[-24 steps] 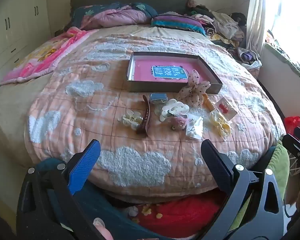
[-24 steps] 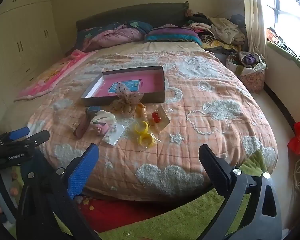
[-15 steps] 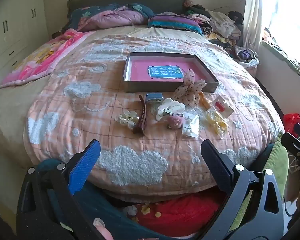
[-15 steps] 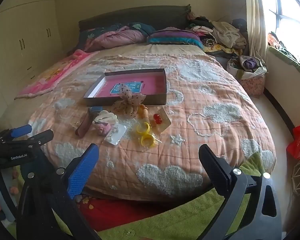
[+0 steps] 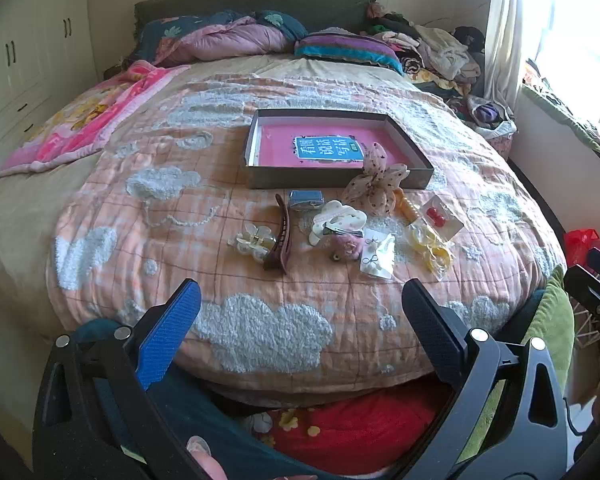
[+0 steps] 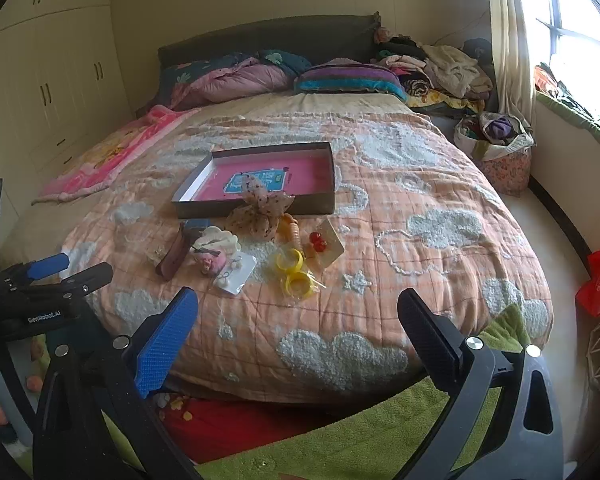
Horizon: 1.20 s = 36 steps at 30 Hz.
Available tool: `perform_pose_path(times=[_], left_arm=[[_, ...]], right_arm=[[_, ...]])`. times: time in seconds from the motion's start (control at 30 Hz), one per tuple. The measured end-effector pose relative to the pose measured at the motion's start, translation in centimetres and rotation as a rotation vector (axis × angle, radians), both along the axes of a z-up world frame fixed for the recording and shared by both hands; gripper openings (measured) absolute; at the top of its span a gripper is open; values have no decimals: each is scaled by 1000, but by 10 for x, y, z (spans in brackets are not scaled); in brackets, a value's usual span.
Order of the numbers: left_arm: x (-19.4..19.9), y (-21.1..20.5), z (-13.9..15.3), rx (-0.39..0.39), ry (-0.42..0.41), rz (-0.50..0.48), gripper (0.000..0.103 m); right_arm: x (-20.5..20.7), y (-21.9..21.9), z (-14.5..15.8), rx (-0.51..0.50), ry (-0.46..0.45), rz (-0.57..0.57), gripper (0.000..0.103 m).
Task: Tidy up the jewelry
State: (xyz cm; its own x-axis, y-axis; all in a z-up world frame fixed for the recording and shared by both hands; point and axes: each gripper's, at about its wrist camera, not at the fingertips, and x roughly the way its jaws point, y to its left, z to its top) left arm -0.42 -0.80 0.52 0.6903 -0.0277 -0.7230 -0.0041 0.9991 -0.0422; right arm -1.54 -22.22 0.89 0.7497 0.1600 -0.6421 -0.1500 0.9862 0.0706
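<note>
A shallow box with a pink bottom [image 5: 418,162] [image 6: 320,202] lies on the bed. In front of it lie several hair pieces and jewelry items: a dotted bow [image 5: 376,184] [image 6: 260,210], a brown hair claw [image 5: 282,236] [image 6: 174,254], a white clip [image 5: 338,218], yellow rings [image 5: 434,246] [image 6: 294,270], a card with red beads [image 5: 438,214] [image 6: 320,242]. My left gripper [image 5: 300,308] is open and empty, off the bed's near edge. My right gripper [image 6: 296,314] is open and empty, also short of the items.
The bed carries an orange cloud quilt [image 5: 140,216], pillows [image 5: 228,38] and piled clothes [image 5: 440,50] at the head. Wardrobes [image 6: 40,80] stand left, a window [image 6: 572,20] right. A green rug [image 6: 340,440] and red cloth [image 5: 340,428] lie below.
Both grippers have drawn back a little and tilted up; the bed and items sit slightly farther and lower in both views. The jaws stay open.
</note>
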Motion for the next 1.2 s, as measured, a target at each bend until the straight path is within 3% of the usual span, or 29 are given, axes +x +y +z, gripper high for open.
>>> perform_pose_path(times=[1.2], left_arm=[[-1, 2, 5, -5, -10, 5, 94]], right_arm=[[-1, 7, 5, -1, -10, 6, 99]])
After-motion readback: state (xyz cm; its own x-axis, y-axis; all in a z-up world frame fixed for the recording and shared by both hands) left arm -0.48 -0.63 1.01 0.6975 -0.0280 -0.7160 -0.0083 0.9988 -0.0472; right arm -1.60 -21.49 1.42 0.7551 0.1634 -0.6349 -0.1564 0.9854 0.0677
